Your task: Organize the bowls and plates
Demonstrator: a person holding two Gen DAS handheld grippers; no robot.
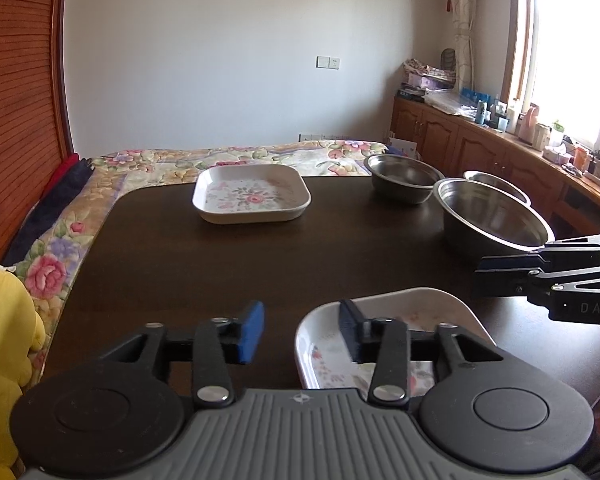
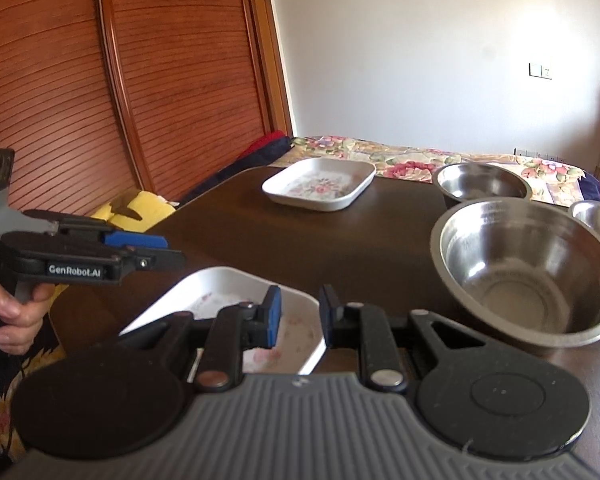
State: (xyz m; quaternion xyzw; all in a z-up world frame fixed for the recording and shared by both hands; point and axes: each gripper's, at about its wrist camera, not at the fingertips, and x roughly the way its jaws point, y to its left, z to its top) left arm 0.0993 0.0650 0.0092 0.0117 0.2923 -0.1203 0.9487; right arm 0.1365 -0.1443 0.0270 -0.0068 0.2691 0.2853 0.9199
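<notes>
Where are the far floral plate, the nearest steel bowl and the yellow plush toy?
far floral plate (image 1: 252, 196): left wrist view, on its patterned floor.
nearest steel bowl (image 2: 520, 276): right wrist view, on its inner wall.
yellow plush toy (image 1: 0, 340): left wrist view, on its body.

Two white floral plates (image 1: 252, 196) (image 1: 384, 332); three steel bowls (image 1: 492, 216) upright on table.

The dark table (image 1: 220, 264) lies bare between the far floral dish (image 1: 251, 194) and near dish (image 1: 396, 320) (a broad open lane). Three steel bowls (image 2: 524, 272) crowd the right side, nearly touching
</notes>
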